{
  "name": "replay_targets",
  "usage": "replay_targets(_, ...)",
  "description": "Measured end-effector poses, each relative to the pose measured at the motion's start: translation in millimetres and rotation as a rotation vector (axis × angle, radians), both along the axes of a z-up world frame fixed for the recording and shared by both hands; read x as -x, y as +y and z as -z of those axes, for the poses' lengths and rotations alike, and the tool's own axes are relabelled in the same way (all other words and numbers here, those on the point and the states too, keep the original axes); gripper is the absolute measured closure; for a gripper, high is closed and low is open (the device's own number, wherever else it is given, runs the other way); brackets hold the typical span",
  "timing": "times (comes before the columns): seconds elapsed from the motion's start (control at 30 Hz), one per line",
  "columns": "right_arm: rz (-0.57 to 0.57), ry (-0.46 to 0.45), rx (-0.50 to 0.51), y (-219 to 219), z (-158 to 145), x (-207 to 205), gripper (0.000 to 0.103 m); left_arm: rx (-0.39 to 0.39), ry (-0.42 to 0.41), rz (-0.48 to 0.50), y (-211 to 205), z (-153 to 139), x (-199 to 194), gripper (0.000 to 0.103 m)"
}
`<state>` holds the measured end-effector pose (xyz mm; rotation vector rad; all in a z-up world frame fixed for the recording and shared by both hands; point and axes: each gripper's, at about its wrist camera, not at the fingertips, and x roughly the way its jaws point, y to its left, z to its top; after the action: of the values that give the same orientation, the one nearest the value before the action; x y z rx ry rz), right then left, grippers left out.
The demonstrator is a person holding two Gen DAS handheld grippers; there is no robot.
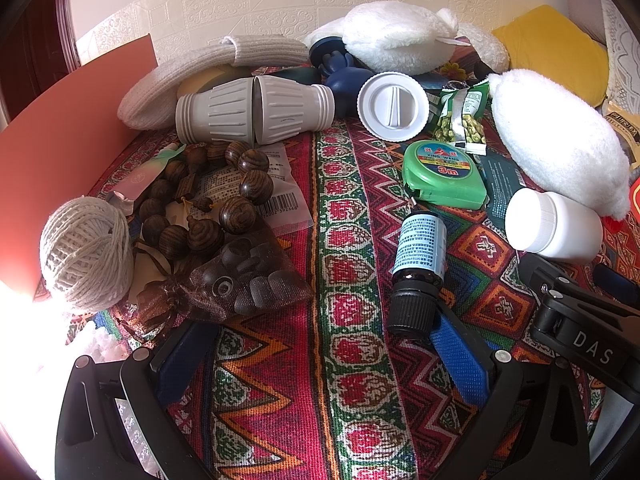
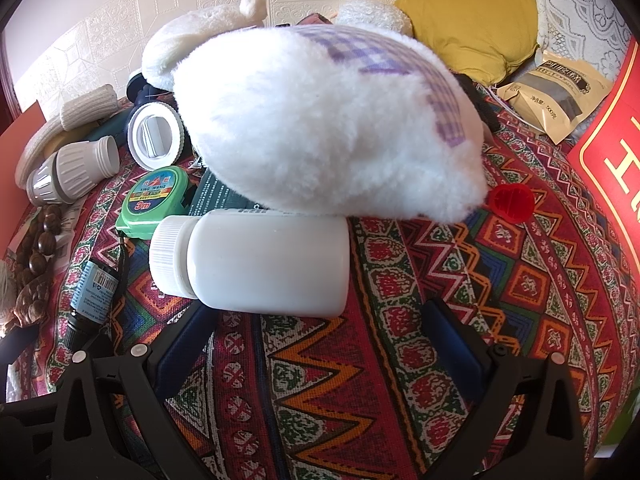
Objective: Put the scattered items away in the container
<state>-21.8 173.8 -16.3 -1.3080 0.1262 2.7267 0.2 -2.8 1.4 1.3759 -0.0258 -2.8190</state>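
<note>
Scattered items lie on a patterned cloth [image 1: 316, 208]. In the left wrist view my left gripper [image 1: 320, 344] is open and empty; a small dark bottle with a blue label [image 1: 418, 264] lies against its right finger [image 1: 460, 356], and a brown mesh pouch [image 1: 240, 280] lies by its left finger. Wooden beads [image 1: 212, 196], a twine ball [image 1: 86, 252] and a green tape measure [image 1: 444, 174] lie beyond. In the right wrist view my right gripper [image 2: 320, 336] is open and empty, just short of a white plastic bottle [image 2: 256, 260] lying on its side. A white plush slipper [image 2: 328, 120] rests behind it.
A white two-part jar [image 1: 256, 110], a white lid [image 1: 394, 106], a snack packet [image 1: 460, 120], another slipper [image 1: 396, 38] and a yellow cushion [image 1: 556, 48] lie at the back. An orange board [image 1: 60, 160] stands at left. A red cap [image 2: 512, 198], paper bag [image 2: 560, 96] and red box [image 2: 616, 168] are at right.
</note>
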Motion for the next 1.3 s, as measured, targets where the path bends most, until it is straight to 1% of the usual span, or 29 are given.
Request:
replay_targets(0.1,0.000,-0.001,-0.004,0.7,-1.7,0.2,0.001,-0.026,-0.025,0.051,-1.5,0.5,-4.9,0.000)
replay_targets(0.23,0.000,-0.006,-0.008,2.7,-2.7,1.4,0.001,0.002,-0.038,0.109,7.6,0.2,-8.0,0.000)
replay_targets(0.33,0.008,-0.017,-0.026,-3.6,-2.4,3.5,0.001,-0.005,-0.021,0.088,8.2,2.3,-13.3,0.000)
replay_targets(0.43,0.036,-0.023,-0.032,-4.7,-2.0,5.9,0.001,0.013,-0.018,0.086,10.6,3.8,-13.9,0.000)
replay_targets(0.53,0.086,-0.026,-0.039,-7.7,-2.5,8.6,0.001,-0.002,-0.021,0.088,8.3,4.6,-13.8,0.000)
replay_targets(0.67,0.163,-0.026,-0.067,-16.5,-4.1,6.9,0.001,-0.005,-0.031,0.094,1.5,-2.8,-14.8,0.000)
replay_targets(0.7,0.172,-0.026,-0.077,-18.5,-4.8,6.3,0.001,-0.003,-0.023,0.075,0.9,-5.4,-16.1,0.000)
replay_targets(0.77,0.155,-0.025,-0.057,-20.0,-5.8,5.3,0.001,0.001,0.016,0.034,-2.4,-16.4,-21.2,0.000)
replay_targets(0.83,0.143,-0.026,-0.043,-18.9,-6.2,5.0,0.001,0.003,0.063,0.035,-2.4,-29.8,-25.8,0.000)
replay_targets(0.9,0.140,-0.034,-0.038,-18.4,-5.4,6.5,0.001,0.031,0.122,0.040,-1.3,-46.9,-32.6,0.000)
replay_targets(0.97,0.140,-0.039,-0.042,-19.1,-4.7,9.0,0.001,0.046,0.150,0.055,0.6,-58.3,-36.3,0.000)
replay_targets(1.07,0.138,-0.041,-0.055,-22.8,-4.1,9.3,0.001,0.034,0.162,0.089,1.8,-68.4,-43.6,0.000)
replay_targets(1.13,0.136,-0.040,-0.043,-20.7,-3.4,9.5,0.001,0.034,0.165,0.110,4.3,-73.0,-53.8,0.000)
replay_targets(1.3,0.134,-0.038,-0.043,-21.4,-2.7,9.3,0.001,0.015,0.139,0.159,9.1,-73.1,-64.2,0.000)
